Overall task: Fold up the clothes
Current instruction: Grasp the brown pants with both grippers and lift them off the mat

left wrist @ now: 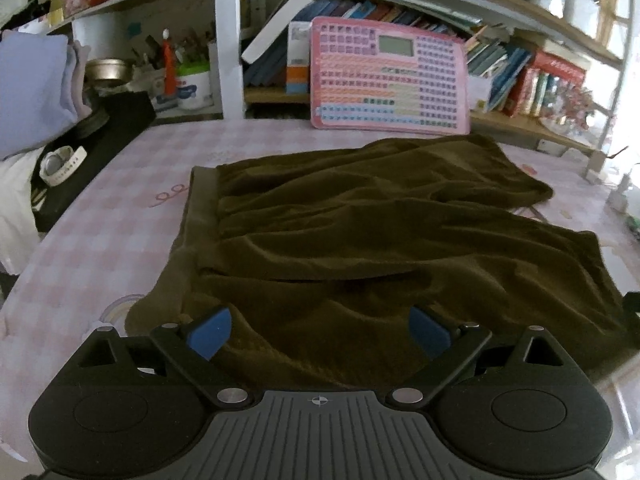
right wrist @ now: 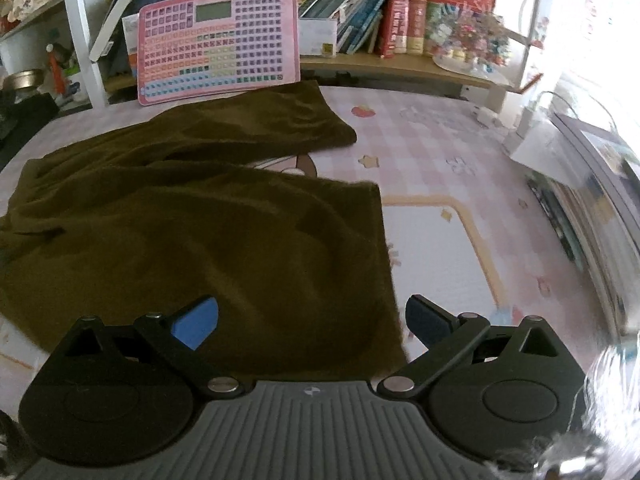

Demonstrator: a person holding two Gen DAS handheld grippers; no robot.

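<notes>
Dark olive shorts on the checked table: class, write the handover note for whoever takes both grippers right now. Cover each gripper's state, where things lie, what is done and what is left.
Left gripper: open, empty, over the near part of the shorts towards the waistband side.
Right gripper: open, empty, over the near leg's hem corner.
The shorts lie spread and wrinkled on the pink checked tablecloth, waistband left, two legs pointing right. The pink keyboard toy leans on the shelf behind.
Done: laid out only. Left: all folding.
</notes>
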